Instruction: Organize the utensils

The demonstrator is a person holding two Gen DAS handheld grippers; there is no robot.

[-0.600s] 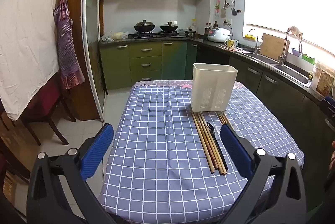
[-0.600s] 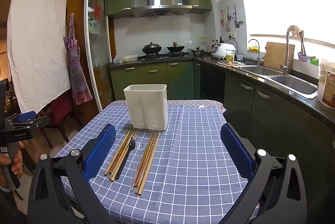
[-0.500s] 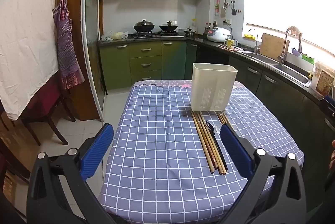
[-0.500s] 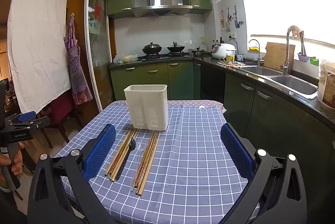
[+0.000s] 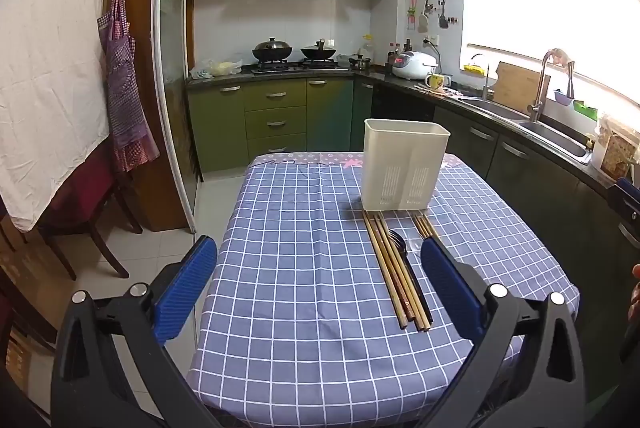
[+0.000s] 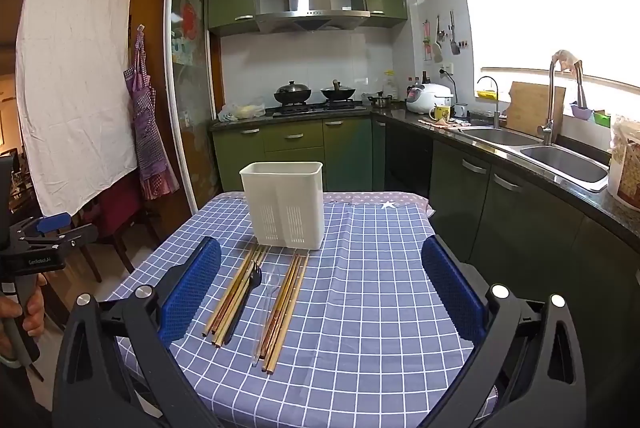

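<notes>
Chopsticks (image 6: 236, 292) flat before white holder (image 6: 286, 206), both tongs agape

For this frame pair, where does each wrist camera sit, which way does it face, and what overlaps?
Left wrist: on the left gripper, jaws wide, looking down the table toward the stove; the white caddy sits right of centre.
Right wrist: on the right gripper, jaws wide, facing likewise; a hand holds the left gripper at the left edge.
Shared: caddy, chopsticks, checked tablecloth.
</notes>
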